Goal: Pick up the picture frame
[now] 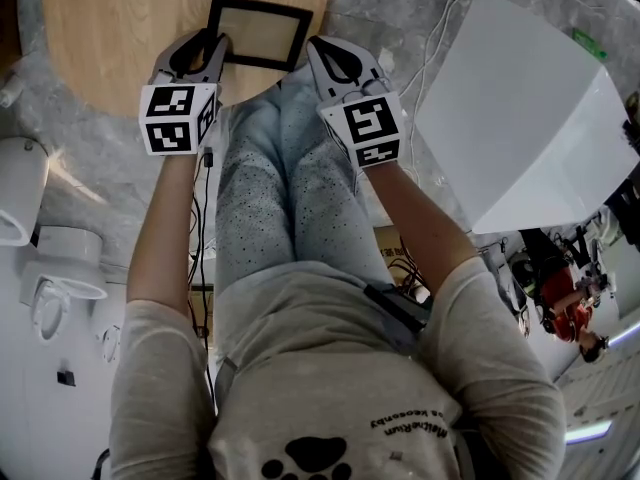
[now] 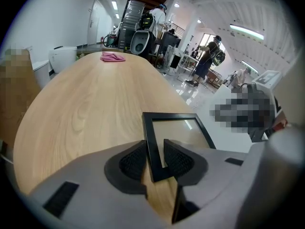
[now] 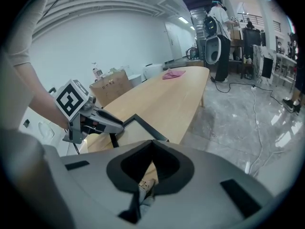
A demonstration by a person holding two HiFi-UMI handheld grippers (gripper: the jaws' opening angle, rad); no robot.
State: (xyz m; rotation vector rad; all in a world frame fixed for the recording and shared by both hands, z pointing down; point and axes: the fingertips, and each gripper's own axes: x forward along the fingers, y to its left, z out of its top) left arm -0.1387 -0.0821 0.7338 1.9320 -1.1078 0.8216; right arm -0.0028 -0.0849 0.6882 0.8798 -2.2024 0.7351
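Observation:
A black picture frame (image 1: pixel 258 30) with a glass front lies flat at the near edge of the wooden table (image 1: pixel 120 28). My left gripper (image 1: pixel 210 43) is at the frame's near left corner. In the left gripper view the frame's (image 2: pixel 177 128) left bar sits between the two pads, and both pads of the left gripper (image 2: pixel 155 154) touch it with no gap showing. My right gripper (image 1: pixel 320 53) is shut and empty, just off the frame's near right corner, above the person's knees. The right gripper view shows the frame (image 3: pixel 136 128) with the left gripper (image 3: pixel 116 125) on it.
The person's legs (image 1: pixel 280 168) lie below both grippers. A large white box (image 1: pixel 520 118) stands to the right, and white fixtures (image 1: pixel 20 188) to the left. A pink cloth (image 2: pixel 112 57) lies at the table's far end. Cables (image 1: pixel 440 28) run over the grey floor.

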